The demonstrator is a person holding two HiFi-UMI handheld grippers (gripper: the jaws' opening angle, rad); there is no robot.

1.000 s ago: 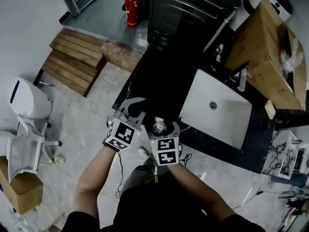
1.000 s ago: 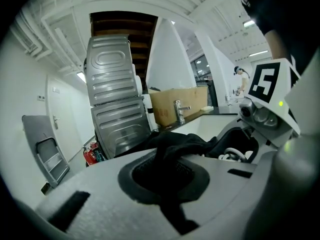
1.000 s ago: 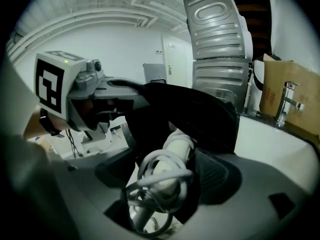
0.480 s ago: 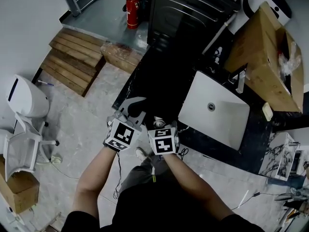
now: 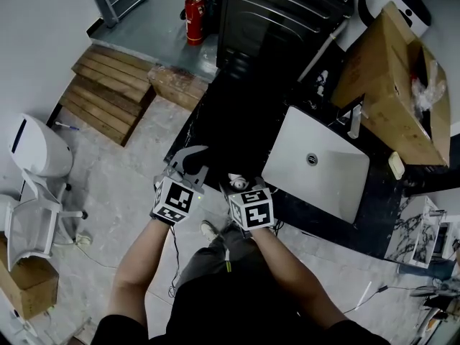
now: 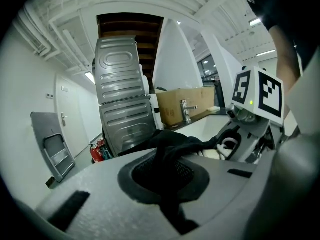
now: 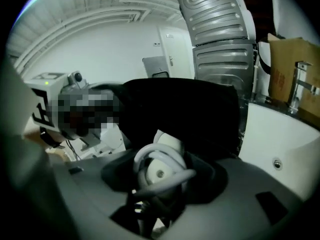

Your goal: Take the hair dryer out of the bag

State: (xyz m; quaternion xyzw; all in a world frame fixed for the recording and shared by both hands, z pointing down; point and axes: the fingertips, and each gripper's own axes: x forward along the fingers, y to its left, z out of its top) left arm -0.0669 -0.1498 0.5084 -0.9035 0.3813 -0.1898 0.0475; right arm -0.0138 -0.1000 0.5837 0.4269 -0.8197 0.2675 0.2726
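A black bag (image 5: pixel 224 157) lies on the dark counter's near corner. My left gripper (image 5: pixel 188 154) is shut on a fold of the bag's fabric (image 6: pixel 172 145), which bunches up between its jaws. A white hair dryer (image 7: pixel 161 170) with its grey cord looped round it pokes out of the bag's mouth (image 7: pixel 180 111). My right gripper (image 7: pixel 160 186) has just been closing its jaws, and they now press on the dryer from both sides. From above, the dryer (image 5: pixel 236 182) shows only as a small white spot in front of the right gripper (image 5: pixel 241 187).
A white sink (image 5: pixel 338 182) with a tap (image 5: pixel 354 119) takes up the counter to the right, with a cardboard box (image 5: pixel 392 77) behind it. A ribbed dark metal cabinet (image 5: pixel 280 13) stands at the back. On the floor are a fire extinguisher (image 5: pixel 194 9), wooden pallets (image 5: pixel 108 92) and a white chair (image 5: pixel 36 221).
The right gripper's marker cube has tilted and edged slightly toward the counter. The left gripper has stayed in place on the bag.
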